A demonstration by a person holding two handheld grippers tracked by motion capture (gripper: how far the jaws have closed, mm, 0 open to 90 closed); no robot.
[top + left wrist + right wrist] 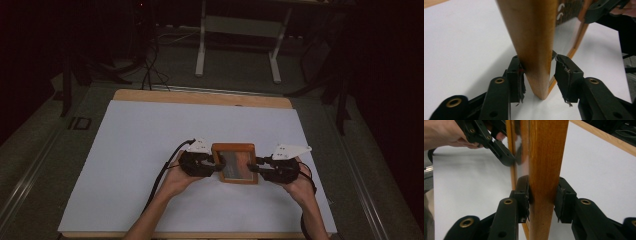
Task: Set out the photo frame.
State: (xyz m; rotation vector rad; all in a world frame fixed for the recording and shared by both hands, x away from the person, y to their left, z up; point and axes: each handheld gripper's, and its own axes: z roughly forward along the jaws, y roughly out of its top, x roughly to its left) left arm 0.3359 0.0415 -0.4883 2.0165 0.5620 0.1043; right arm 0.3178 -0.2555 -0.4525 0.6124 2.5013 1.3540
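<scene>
Right tongs [541,200]: both our black pads press flat on the right side rail of the wooden frame [234,163], so we have it clamped there.
Left tongs [537,78]: set astride the opposite rail; one pad touches the wood, the other stands just off it with a sliver of light between, so we judge this side not yet gripped.
Frame's place: near the middle of the white desk [130,150], between our two hands, its lower edge seemingly resting on the sheet and the frame tipped up.
Build: stiff wooden rails around a shiny pane [236,165] (glass or mirror, we cannot tell which).
Handling: we judge it rigid and moderately light, but fragile at the pane and smooth on the varnished wood.
Where to hold: mid-height on the side rails, pads square on the wood, never on the pane.
</scene>
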